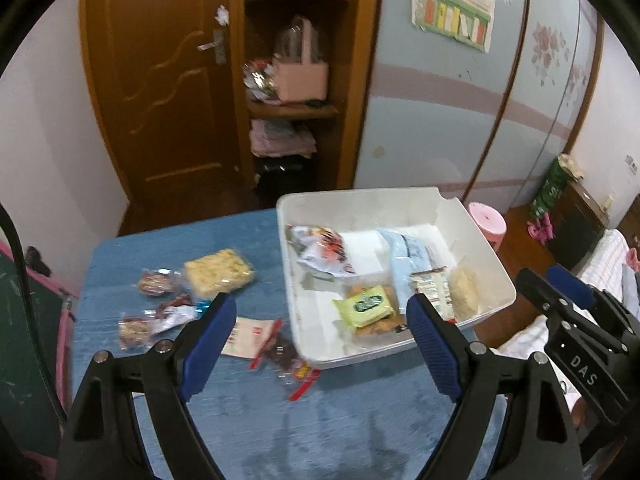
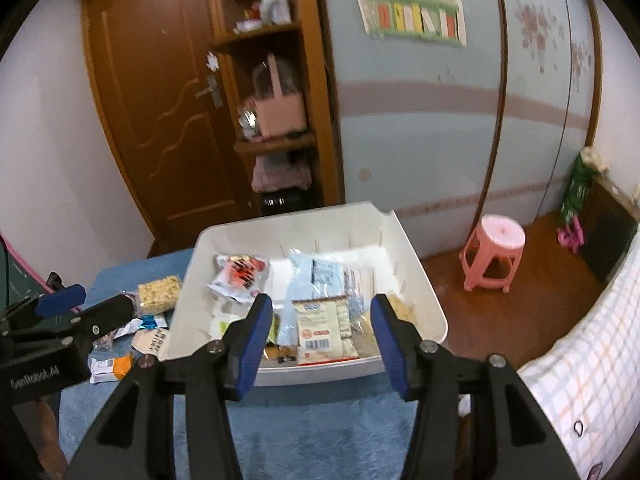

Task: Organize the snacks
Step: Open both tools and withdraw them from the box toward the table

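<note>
A white plastic bin (image 1: pixel 400 200) (image 2: pixel 416 276) sits on the blue tablecloth and holds several snack packets, among them a green packet (image 1: pixel 364 306) and a white barcode packet (image 2: pixel 324 330). Loose snacks lie left of the bin: a yellow noodle block (image 1: pixel 219 270) (image 2: pixel 158 294), small dark wrapped pieces (image 1: pixel 156 283), a white-and-red packet (image 1: pixel 250 336). My left gripper (image 1: pixel 320 344) is open and empty above the table, at the bin's near-left corner. My right gripper (image 2: pixel 320 344) is open and empty over the bin's near edge.
The blue table (image 1: pixel 280 420) ends close behind the bin. A wooden door (image 1: pixel 160 80) and shelves (image 1: pixel 296 108) stand behind. A pink stool (image 2: pixel 494 256) is on the floor at right, a checked bed (image 2: pixel 580 360) beside it.
</note>
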Tool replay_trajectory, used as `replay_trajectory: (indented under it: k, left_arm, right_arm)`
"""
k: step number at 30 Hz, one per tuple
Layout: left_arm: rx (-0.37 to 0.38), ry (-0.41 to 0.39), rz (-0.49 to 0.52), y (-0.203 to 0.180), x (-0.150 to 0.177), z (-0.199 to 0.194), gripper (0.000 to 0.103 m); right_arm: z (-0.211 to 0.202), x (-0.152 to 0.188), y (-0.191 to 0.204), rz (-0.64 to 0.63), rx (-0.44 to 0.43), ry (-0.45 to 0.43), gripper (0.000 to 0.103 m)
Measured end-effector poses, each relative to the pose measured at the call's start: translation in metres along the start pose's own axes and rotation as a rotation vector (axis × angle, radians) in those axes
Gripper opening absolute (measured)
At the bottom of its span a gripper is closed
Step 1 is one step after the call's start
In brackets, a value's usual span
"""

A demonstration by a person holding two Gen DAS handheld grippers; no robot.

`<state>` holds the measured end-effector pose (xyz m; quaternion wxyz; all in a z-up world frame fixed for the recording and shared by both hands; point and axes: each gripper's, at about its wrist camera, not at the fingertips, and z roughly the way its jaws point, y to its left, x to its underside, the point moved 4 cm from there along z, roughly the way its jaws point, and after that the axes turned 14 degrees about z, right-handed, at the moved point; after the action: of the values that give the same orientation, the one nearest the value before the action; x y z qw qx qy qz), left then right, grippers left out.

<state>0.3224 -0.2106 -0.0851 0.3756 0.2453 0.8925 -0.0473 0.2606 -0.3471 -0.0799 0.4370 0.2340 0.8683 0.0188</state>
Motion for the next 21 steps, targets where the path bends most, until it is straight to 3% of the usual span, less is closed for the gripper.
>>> replay_trajectory:
  k: [6, 12, 14, 16, 21]
  left_arm:
    - [-0.027, -0.101, 0.010, 0.028, 0.019, -0.056, 0.086]
    - [-0.006, -0.073, -0.045, 0.073, 0.051, -0.089, 0.086]
    - [-0.019, -0.055, -0.060, 0.091, 0.062, -0.096, 0.086]
    - [-0.052, -0.048, -0.063, 0.111, 0.072, -0.105, 0.086]
    - [-0.160, -0.015, -0.066, 0.161, 0.091, -0.113, 0.086]
  right_arm:
    - [-0.027, 0.016, 0.039, -0.124, -0.045, 0.003, 0.052]
    - [-0.042, 0.031, 0.078, -0.176, -0.130, 0.018, 0.052]
    - [-0.044, 0.036, 0.090, -0.197, -0.164, 0.019, 0.057]
    - [-0.046, 0.042, 0.105, -0.220, -0.190, 0.022, 0.062]
    - [-0.041, 0.059, 0.138, -0.286, -0.257, 0.070, 0.062]
